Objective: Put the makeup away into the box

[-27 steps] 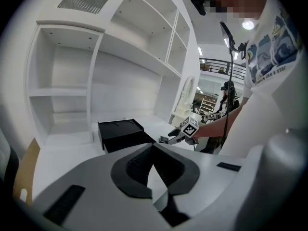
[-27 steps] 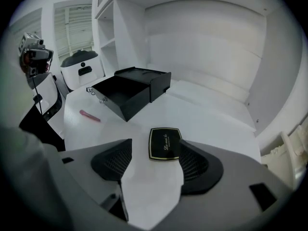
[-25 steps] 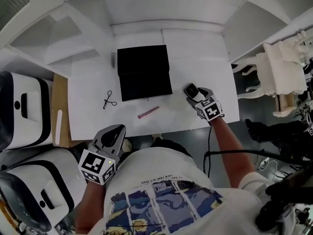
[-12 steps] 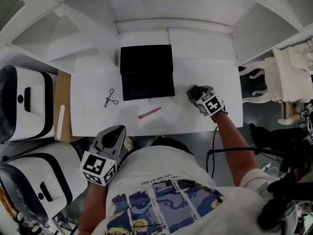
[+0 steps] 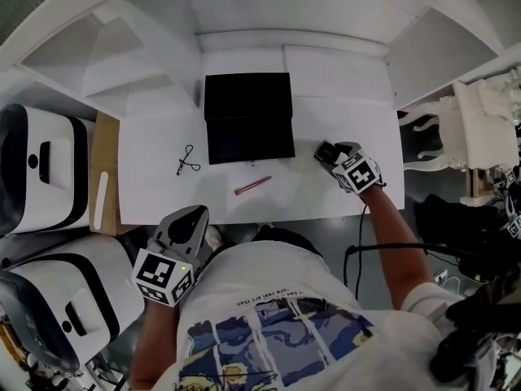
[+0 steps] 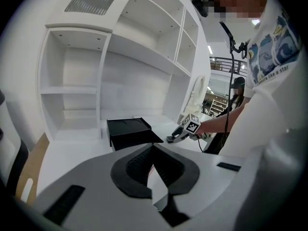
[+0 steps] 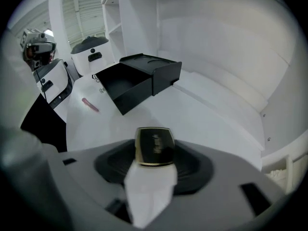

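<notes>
An open black box stands at the middle of the white table. Right of it lies a black compact with a gold rim. My right gripper points steeply down at the compact. Its jaws are closing, with the pads against the compact's two sides. A pink lipstick lies in front of the box and an eyelash curler to its left. My left gripper hangs open and empty below the table's near edge, by the person's shirt.
Two white-and-black appliances stand at the left beside a wooden board. White shelves rise behind the table. A white carved chair stands at the right, and a black cable runs along the right arm.
The head view has shifted slightly. The right gripper stays at the compact beside the box, and the left gripper stays below the table edge.
</notes>
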A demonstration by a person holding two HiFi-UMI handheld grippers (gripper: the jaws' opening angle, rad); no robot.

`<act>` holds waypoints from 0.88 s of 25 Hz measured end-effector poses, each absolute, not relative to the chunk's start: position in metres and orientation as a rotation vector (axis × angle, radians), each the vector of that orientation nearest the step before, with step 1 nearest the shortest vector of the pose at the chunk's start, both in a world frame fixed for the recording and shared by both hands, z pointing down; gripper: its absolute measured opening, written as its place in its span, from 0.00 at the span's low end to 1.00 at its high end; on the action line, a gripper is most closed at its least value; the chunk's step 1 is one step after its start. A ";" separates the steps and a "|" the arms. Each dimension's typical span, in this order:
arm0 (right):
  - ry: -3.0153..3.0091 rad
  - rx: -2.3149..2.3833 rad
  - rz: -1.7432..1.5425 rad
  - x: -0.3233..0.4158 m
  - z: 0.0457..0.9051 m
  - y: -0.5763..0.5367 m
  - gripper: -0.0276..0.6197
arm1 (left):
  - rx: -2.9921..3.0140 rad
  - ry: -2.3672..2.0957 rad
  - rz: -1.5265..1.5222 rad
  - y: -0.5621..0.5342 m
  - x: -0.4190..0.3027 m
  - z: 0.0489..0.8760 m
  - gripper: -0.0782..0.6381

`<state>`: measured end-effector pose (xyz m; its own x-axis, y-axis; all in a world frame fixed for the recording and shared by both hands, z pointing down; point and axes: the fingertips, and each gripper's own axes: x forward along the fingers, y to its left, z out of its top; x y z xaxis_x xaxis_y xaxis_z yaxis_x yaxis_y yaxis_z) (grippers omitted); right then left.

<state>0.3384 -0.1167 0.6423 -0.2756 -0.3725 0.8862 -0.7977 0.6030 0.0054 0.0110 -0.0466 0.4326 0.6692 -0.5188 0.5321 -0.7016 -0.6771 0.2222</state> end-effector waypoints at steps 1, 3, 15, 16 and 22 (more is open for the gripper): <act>-1.880 0.958 0.536 0.339 0.639 -0.119 0.25 | 2.474 -0.949 0.607 -0.046 0.010 0.433 0.13; -1.864 0.956 0.493 0.340 0.642 -0.119 0.22 | 2.478 -0.930 0.614 -0.044 0.008 0.434 0.13; -1.837 0.872 0.491 0.356 0.653 -0.122 0.52 | 2.473 -0.927 0.640 -0.047 -0.006 0.434 0.13; -1.831 0.865 0.494 0.359 0.656 -0.124 0.52 | 2.472 -0.926 0.641 -0.048 -0.004 0.434 0.13; -1.817 0.755 0.528 0.360 0.672 -0.126 0.53 | 2.471 -0.931 0.650 -0.053 0.004 0.435 0.13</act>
